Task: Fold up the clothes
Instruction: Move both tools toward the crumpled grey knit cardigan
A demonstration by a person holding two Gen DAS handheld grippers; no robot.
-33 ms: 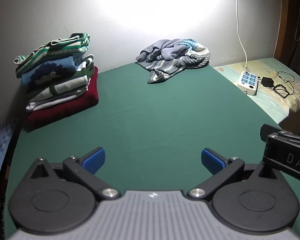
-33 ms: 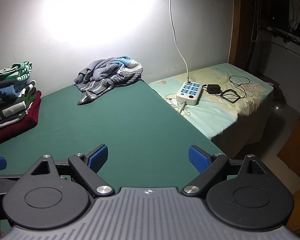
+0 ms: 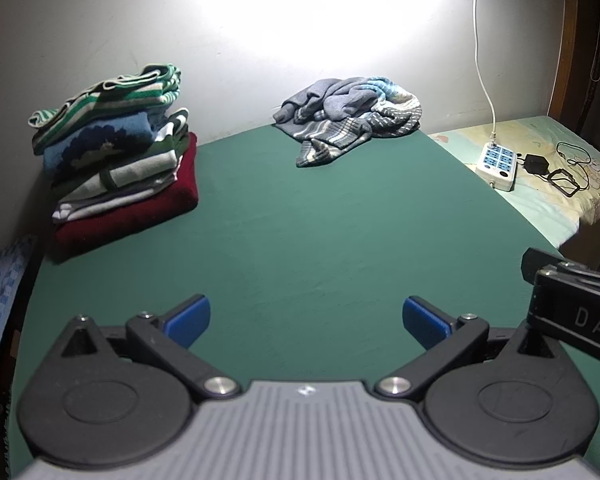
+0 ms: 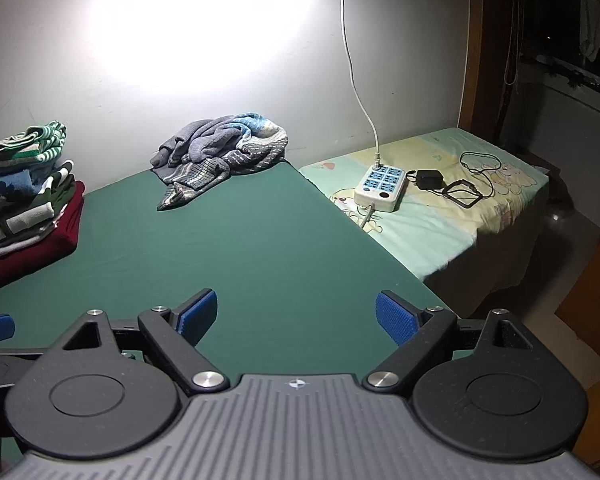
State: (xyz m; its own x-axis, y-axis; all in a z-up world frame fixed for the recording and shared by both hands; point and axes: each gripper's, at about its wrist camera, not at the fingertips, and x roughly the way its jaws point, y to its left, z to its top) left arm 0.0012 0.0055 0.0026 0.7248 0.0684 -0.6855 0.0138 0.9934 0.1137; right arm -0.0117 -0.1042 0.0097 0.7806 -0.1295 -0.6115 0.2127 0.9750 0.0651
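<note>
A crumpled heap of grey, blue and striped clothes (image 3: 352, 124) (image 4: 224, 156) lies at the far edge of the green sheet (image 3: 300, 232), against the wall. On the far left stands a stack of folded clothes (image 3: 116, 160) (image 4: 24, 200), with a dark red garment at the bottom and a green-striped one on top. My left gripper (image 3: 306, 320) hovers open over the near part of the sheet, holding nothing. My right gripper (image 4: 296, 316) is open and empty too, just right of the left one; its black body (image 3: 572, 312) shows at the left wrist view's right edge.
To the right of the green sheet, a white power strip (image 3: 498, 162) (image 4: 380, 186), a black charger (image 4: 428, 179) and coiled cable lie on a pale printed sheet (image 4: 440, 220). The bed's right edge drops to the floor. A blue-white patterned cloth (image 3: 0, 280) hangs at the left.
</note>
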